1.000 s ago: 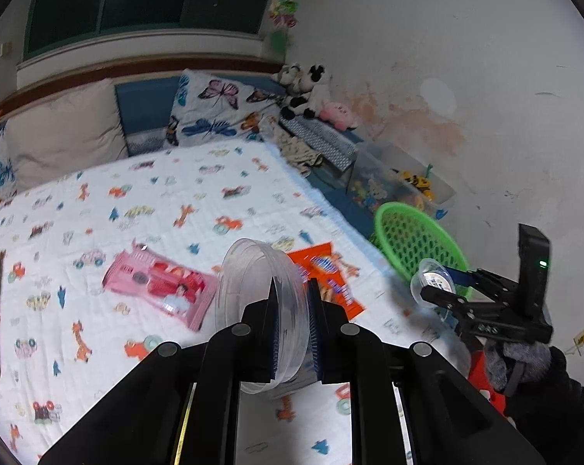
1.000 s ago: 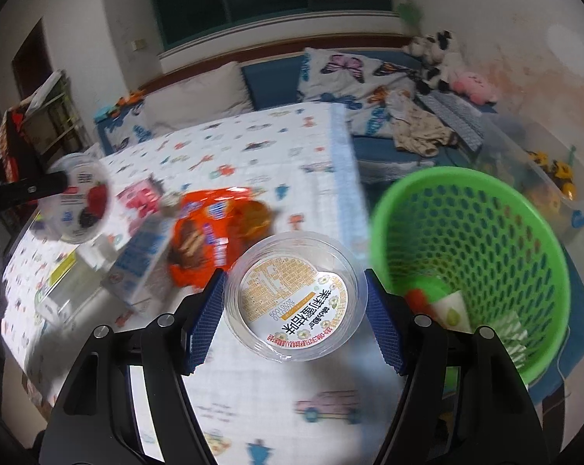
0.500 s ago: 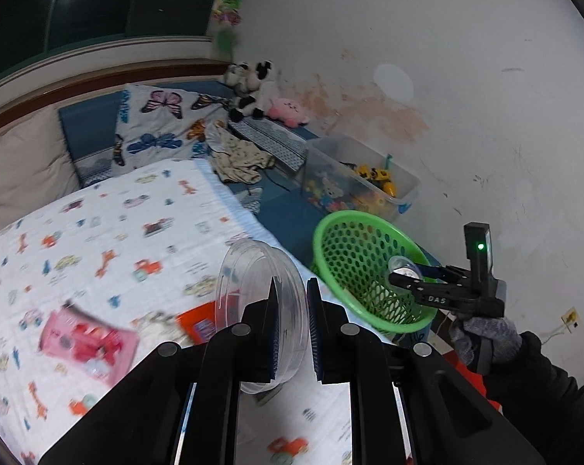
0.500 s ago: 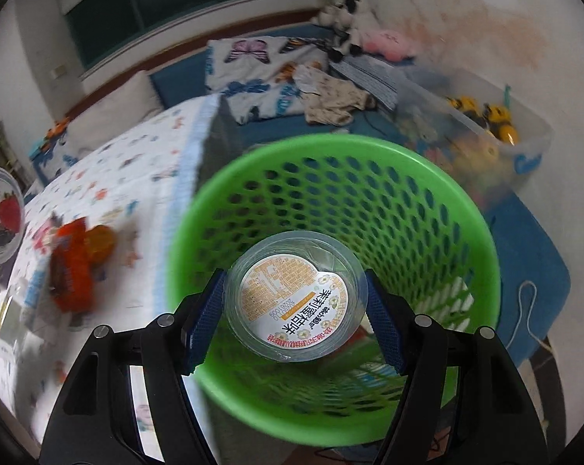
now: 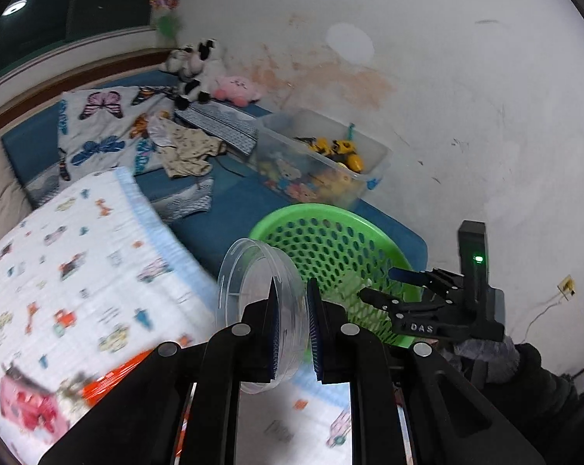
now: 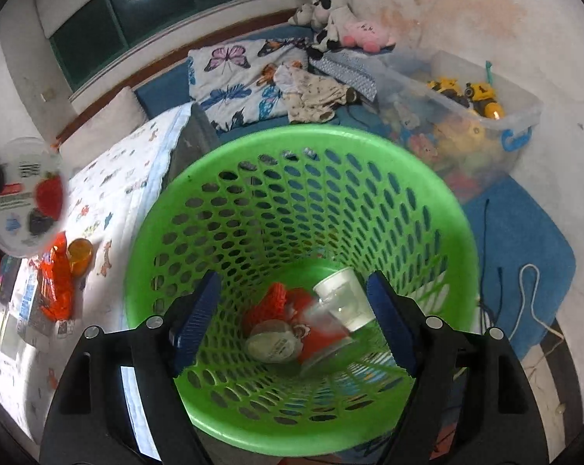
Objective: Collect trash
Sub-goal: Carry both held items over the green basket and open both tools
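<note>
A bedroom with a stained white wall, a bed under a cartoon-print blanket (image 5: 79,271) and a blue floor mat (image 5: 234,209) frames our work. A green perforated basket (image 6: 427,209) stands on the mat just beside the bed's edge, with a clear toy bin (image 5: 327,159) behind it against the wall. Our right gripper (image 6: 294,317) hangs over the basket's mouth, jaws spread wide and holding nothing. Inside the basket, near its bottom, lie a clear plastic cup (image 6: 342,302), a round container with a pale label (image 6: 272,345) and red-orange wrappers (image 6: 280,302); motion blur leaves it unclear whether the cup is at rest. Our left gripper (image 5: 292,329) clamps the rim of a clear round plastic lid (image 5: 253,294), held on edge between the bed's edge and the basket rim. An orange snack wrapper (image 6: 55,283) and a pink package (image 5: 28,407) lie on the blanket near its near edge. Stuffed animals (image 5: 199,66) sit at the mat's far corner.
</note>
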### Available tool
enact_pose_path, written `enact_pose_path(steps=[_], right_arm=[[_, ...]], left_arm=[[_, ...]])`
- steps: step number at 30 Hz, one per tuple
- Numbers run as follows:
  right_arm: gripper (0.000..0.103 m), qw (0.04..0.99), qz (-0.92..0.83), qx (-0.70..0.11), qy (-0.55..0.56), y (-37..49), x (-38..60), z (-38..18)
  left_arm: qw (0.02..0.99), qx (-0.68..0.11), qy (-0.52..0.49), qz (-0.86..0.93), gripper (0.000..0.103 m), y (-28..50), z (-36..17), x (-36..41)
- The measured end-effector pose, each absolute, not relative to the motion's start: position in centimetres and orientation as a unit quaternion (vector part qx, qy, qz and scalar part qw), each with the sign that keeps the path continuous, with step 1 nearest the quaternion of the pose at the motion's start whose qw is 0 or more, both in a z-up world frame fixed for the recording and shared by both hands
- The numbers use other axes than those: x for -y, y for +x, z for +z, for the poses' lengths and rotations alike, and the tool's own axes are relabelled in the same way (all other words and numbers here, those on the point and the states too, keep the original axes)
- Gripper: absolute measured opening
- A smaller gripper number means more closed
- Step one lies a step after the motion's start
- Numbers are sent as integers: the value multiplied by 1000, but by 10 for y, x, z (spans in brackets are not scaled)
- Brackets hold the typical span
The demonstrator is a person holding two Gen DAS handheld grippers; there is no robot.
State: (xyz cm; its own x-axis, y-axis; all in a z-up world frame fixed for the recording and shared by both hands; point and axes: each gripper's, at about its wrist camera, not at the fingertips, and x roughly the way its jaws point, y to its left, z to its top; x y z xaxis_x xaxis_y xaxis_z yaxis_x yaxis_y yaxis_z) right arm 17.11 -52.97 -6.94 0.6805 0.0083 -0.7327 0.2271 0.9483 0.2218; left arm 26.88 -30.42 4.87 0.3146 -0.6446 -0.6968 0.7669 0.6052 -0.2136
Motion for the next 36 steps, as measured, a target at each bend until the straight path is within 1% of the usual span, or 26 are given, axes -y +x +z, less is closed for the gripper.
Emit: enact_pose_path(steps=[10,20,21,22,23,25,27,30,36], right_arm=[[78,918,-81,-356,152,137,551,-45],[78,913,-92,-359,169,116,565,-55],[78,913,-91,-360,171,116,566,-57],[78,912,-93,-361,172,115,567,-58],[78,911,-94,-362,173,114,567,-60],[78,911,-95,-362,173,112,567,-61],[78,911,-94,-361,175,111,567,-61],[78,913,-92,-357,177,108,564,-57],[78,918,-79,-349,168,104,546,-45]], left_arm=[[772,-439,103,-448,13,276,11,389],[759,-471,146,-425,14,288,-32,434],[759,-472,144,-425,16,288,-34,434],[760,-472,143,-424,23,290,-35,435],[761,-473,144,-420,34,290,-36,435],[768,-464,144,-417,42,290,-35,434],[771,-460,140,-418,44,290,-32,432],[774,-460,127,-416,45,290,-25,425],[804,-417,120,-405,45,274,15,386]])
